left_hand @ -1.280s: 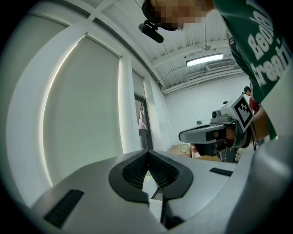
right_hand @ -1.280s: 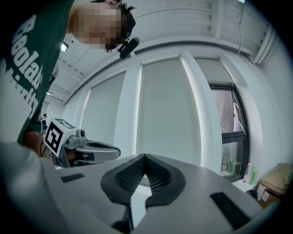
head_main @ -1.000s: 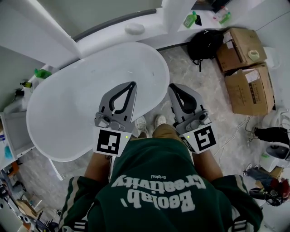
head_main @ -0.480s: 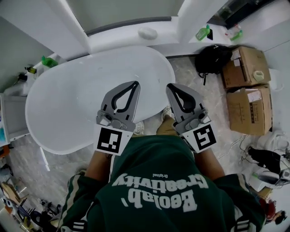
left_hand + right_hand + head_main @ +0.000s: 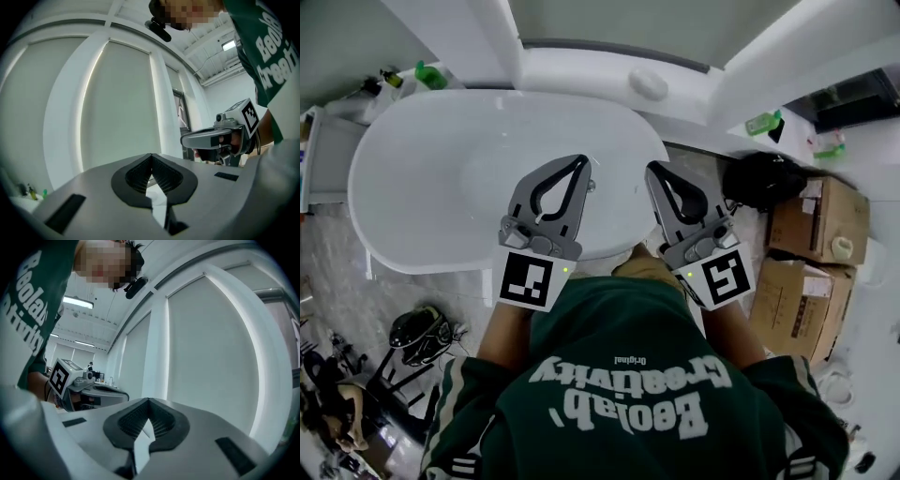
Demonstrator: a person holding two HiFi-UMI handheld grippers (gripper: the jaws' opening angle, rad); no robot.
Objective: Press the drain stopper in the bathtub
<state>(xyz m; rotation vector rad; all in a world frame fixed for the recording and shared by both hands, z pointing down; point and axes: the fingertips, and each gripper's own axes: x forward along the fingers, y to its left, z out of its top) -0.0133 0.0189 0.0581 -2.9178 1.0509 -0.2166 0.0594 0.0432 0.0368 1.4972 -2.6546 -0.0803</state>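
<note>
head view: over the last second you have turned to face the bathtub (image 5: 431, 264) squarely. it lay slanted off to your left. now it stretches across the frame with its long near edge just under your tools, and the cardboard boxes (image 5: 820, 225) have slid to the right. the left tool (image 5: 579, 166) hangs over the tub's near right end. the right tool (image 5: 656, 172) sits just past that end, above the floor. you carry both as before, side by side and pointing forward. a small grey spot on the tub floor, just beside the left tool's tip, may be the drain stopper (image 5: 592, 186), but it is too small to be sure.

left gripper view: the jaws are pressed together with nothing between them. the camera looks out at pale window panels (image 5: 117, 93), not down into the tub.

right gripper view: here too the jaws are together and empty, aimed at the panels.

the turn probably puts the stopper within reach, but the press has not begun. you would likely need to lean in and tip a closed tool downward.
</note>
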